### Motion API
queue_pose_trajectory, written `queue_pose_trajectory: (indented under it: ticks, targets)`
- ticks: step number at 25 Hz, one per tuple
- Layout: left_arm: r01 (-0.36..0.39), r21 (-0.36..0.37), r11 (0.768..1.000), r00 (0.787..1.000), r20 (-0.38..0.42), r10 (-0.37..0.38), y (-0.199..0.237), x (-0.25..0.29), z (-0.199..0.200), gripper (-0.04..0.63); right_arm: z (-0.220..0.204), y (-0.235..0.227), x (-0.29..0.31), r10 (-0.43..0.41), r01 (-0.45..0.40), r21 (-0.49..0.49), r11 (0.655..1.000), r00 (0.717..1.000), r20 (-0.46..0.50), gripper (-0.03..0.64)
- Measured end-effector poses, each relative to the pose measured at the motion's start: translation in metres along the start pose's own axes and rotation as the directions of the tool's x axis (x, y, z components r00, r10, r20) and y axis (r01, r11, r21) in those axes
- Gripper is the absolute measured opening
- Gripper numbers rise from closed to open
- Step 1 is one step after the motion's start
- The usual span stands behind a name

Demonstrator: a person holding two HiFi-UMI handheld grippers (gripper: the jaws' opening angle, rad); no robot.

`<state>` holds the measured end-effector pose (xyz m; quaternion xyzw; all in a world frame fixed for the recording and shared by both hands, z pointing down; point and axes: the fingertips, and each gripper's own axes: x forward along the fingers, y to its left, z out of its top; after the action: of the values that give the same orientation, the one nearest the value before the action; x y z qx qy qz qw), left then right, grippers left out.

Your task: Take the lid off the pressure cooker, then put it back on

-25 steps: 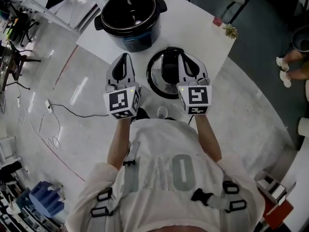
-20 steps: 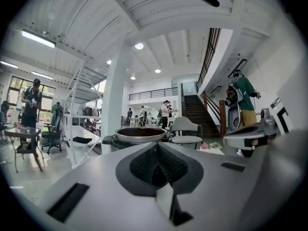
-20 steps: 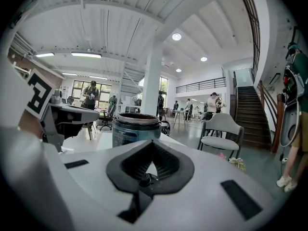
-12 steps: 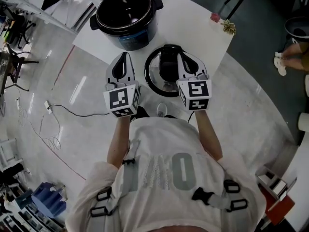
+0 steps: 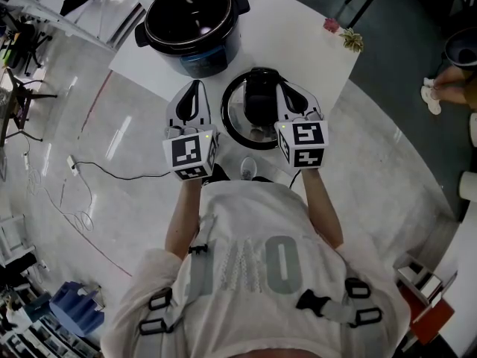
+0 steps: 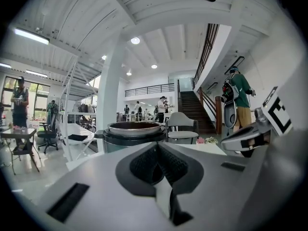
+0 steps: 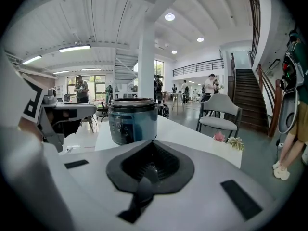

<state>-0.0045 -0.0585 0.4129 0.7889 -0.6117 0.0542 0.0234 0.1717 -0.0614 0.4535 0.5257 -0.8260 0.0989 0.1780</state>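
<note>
White tabletop (image 5: 317, 51), round glossy black cooker (image 5: 190, 24), circular lid (image 5: 237, 116)

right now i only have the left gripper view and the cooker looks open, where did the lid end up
observer: The lid lies flat on the white table, on the near side of the cooker and just to the right of the left gripper.
operator: ok is the right gripper holding it
observer: No. The right gripper view shows the jaws shut with nothing between them. From the head view the right gripper sits over the lid's right edge.
</note>
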Motion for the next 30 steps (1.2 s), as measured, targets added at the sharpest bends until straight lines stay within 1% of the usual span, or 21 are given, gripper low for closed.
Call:
queue_pose_trajectory:
  ticks: [1,3,5,6,7,8,9,10,11,12,13,14,15,16,17,19,22,24,26,29,30]
  targets:
    - [0.028,-0.006,1.000,0.999,0.019,-0.027,-0.003,0.000,0.002,0.017,0.000,0.000,0.000,0.005,-0.005,0.003,1.000,1.000,0.003,0.009]
    - [0.113,-0.020,0.993,0.993,0.050,-0.111,-0.012,0.002,0.008,0.020,0.002,-0.002,-0.001,0.029,-0.030,0.013,0.999,0.999,0.013,0.009]
    - [0.206,-0.010,0.978,0.977,0.060,-0.205,-0.023,0.007,0.010,0.028,0.003,-0.004,-0.002,0.081,-0.081,0.018,0.997,0.997,0.013,0.009]
    - [0.268,0.004,0.964,0.962,0.061,-0.267,-0.030,0.011,0.010,0.067,0.003,-0.003,-0.002,0.126,-0.126,0.011,0.992,0.992,0.007,0.018]
    - [0.344,0.020,0.939,0.937,0.058,-0.344,-0.040,0.013,0.009,0.161,0.003,-0.001,-0.003,0.184,-0.184,-0.003,0.983,0.983,-0.006,0.131]
    - [0.429,0.040,0.903,0.902,0.046,-0.430,-0.051,0.014,0.007,0.240,0.001,0.003,-0.003,0.244,-0.245,-0.024,0.969,0.969,-0.025,0.220]
    - [0.514,0.069,0.855,0.856,0.021,-0.516,-0.063,0.014,0.004,0.284,-0.001,0.006,-0.005,0.296,-0.298,-0.052,0.953,0.954,-0.047,0.223]
    - [0.593,0.108,0.798,0.804,-0.021,-0.594,-0.076,0.012,-0.002,0.313,-0.004,0.009,-0.006,0.339,-0.345,-0.088,0.935,0.938,-0.073,0.238]
    - [0.661,0.153,0.735,0.749,-0.078,-0.657,-0.088,0.010,-0.010,0.347,-0.008,0.011,-0.007,0.376,-0.388,-0.128,0.913,0.921,-0.106,0.253]
    - [0.714,0.194,0.673,0.699,-0.143,-0.700,-0.099,0.008,-0.019,0.367,-0.013,0.014,-0.008,0.410,-0.430,-0.167,0.887,0.901,-0.143,0.269]
    - [0.753,0.227,0.618,0.657,-0.208,-0.724,-0.108,0.007,-0.030,0.370,-0.019,0.018,-0.009,0.440,-0.471,-0.202,0.859,0.879,-0.182,0.282]
    - [0.781,0.248,0.573,0.624,-0.265,-0.735,-0.115,0.007,-0.041,0.370,-0.027,0.021,-0.009,0.466,-0.511,-0.232,0.828,0.856,-0.222,0.285]
    - [0.803,0.257,0.537,0.595,-0.311,-0.741,-0.121,0.008,-0.053,0.370,-0.035,0.025,-0.009,0.489,-0.548,-0.255,0.797,0.832,-0.261,0.292]
    - [0.823,0.253,0.509,0.568,-0.350,-0.745,-0.126,0.009,-0.064,0.370,-0.043,0.028,-0.008,0.508,-0.582,-0.269,0.768,0.808,-0.297,0.295]
    - [0.839,0.239,0.489,0.544,-0.385,-0.746,-0.131,0.010,-0.076,0.370,-0.050,0.031,-0.008,0.525,-0.611,-0.276,0.742,0.786,-0.327,0.295]
    - [0.861,0.210,0.463,0.505,-0.446,-0.739,-0.136,0.012,-0.098,0.370,-0.064,0.035,-0.005,0.548,-0.655,-0.267,0.707,0.746,-0.380,0.295]
    - [0.885,0.191,0.425,0.461,-0.491,-0.739,-0.144,0.016,-0.116,0.370,-0.084,0.039,0.001,0.567,-0.709,-0.248,0.660,0.687,-0.455,0.295]
    - [0.896,0.177,0.408,0.438,-0.507,-0.742,-0.147,0.019,-0.123,0.368,-0.094,0.040,0.005,0.569,-0.734,-0.250,0.631,0.657,-0.494,0.296]
    - [0.904,0.164,0.395,0.420,-0.522,-0.743,-0.147,0.021,-0.129,0.367,-0.102,0.041,0.009,0.569,-0.743,-0.252,0.620,0.647,-0.507,0.298]
    - [0.916,0.158,0.370,0.394,-0.537,-0.746,-0.150,0.023,-0.136,0.360,-0.106,0.042,0.016,0.573,-0.741,-0.251,0.623,0.650,-0.499,0.294]
    - [0.919,0.163,0.359,0.387,-0.540,-0.747,-0.151,0.024,-0.137,0.343,-0.107,0.043,0.019,0.574,-0.742,-0.254,0.621,0.651,-0.497,0.288]
